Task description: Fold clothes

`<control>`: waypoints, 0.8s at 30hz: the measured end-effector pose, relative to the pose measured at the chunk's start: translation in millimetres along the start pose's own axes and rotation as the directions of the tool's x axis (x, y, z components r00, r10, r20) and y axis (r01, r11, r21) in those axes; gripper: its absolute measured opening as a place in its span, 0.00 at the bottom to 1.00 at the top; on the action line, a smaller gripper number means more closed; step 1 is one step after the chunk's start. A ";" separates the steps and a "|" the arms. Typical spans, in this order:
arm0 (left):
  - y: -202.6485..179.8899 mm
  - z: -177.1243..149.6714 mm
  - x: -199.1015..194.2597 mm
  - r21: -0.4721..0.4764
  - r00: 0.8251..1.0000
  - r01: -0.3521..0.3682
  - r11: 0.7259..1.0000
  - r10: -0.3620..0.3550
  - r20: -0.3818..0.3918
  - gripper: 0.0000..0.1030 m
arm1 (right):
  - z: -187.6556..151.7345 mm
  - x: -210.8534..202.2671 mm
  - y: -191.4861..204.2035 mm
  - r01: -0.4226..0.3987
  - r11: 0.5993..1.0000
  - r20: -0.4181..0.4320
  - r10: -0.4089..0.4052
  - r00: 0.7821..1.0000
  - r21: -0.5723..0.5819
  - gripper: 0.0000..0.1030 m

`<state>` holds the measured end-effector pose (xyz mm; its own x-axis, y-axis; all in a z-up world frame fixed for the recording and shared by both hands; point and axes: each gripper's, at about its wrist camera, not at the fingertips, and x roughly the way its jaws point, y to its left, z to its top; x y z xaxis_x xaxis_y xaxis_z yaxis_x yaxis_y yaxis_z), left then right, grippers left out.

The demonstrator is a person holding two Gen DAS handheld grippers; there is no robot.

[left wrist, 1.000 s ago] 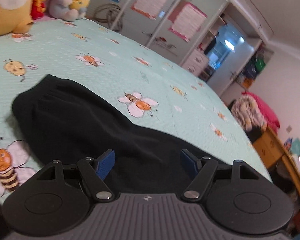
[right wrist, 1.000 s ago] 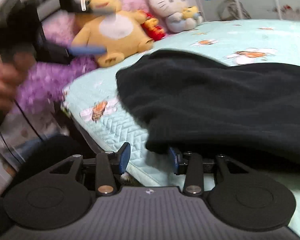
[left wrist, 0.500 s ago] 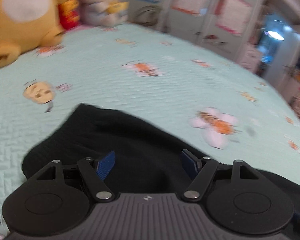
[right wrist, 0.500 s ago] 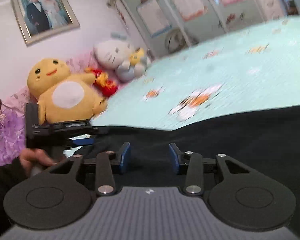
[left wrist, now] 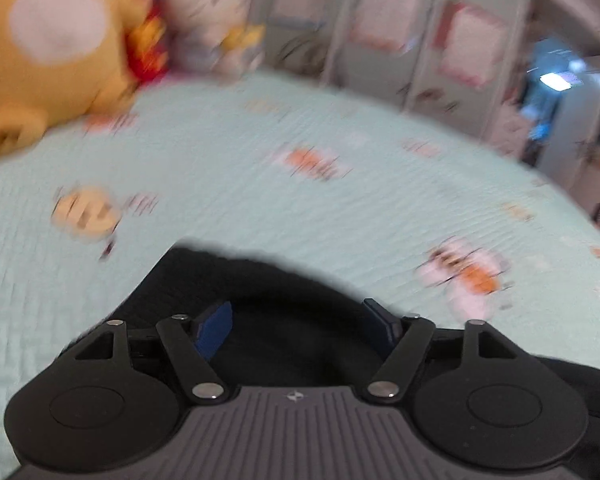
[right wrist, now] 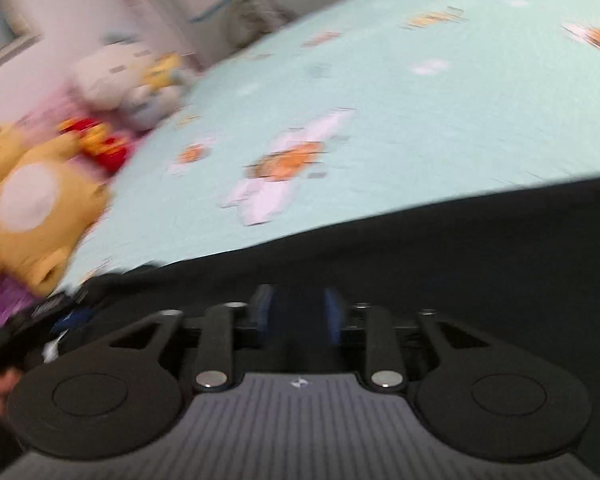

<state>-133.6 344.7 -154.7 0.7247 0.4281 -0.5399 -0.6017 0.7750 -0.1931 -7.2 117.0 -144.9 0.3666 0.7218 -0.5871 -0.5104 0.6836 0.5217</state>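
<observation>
Across the bed (left wrist: 340, 168) lies a mint quilted cover with bee prints; on its near part, close to both cameras, sits one black garment (left wrist: 236, 280) — dark, thick-looking, knit or fleece by its surface, though both views are blurred. It spreads wide in the right wrist view (right wrist: 480, 240), with one rounded end in the left wrist view.

Handling, as a judgement: soft, limp, probably medium weight; it will drape and sag, not hold shape. It doesn't look slippery, so pads should bite fine. Best hold is at an edge or corner, one gripper per corner, not mid-panel where layers bunch.

Plush toys, three clear at the head of the bed: a yellow one (left wrist: 48, 52), a white cat one (left wrist: 208, 24), a small red one (left wrist: 148, 52) between them. A purple patch sits low left in the right view — can't tell what.

Left gripper (left wrist: 296, 326) has its jaws wide apart over the garment's end; cloth lies under and between them, but the pads aren't pressing it, so it holds nothing. Right gripper (right wrist: 300, 312) is narrower and closing, with dark fabric between the pads. Whether they already pinch it I cannot tell.

Counts: one garment, two grippers, three plush toys, one bed.
</observation>
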 end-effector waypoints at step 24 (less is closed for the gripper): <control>-50.4 -28.7 -24.5 0.088 1.000 -0.013 0.996 0.014 -0.006 0.73 | -55.8 -109.1 -132.7 0.198 0.970 0.255 -0.229 0.939 0.143 0.07</control>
<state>-130.8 281.8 -155.2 0.7145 0.4358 -0.5474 -0.5791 0.8074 -0.1130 -22.9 -58.6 -184.7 0.6599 0.5488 -0.5132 -0.3113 0.8213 0.4780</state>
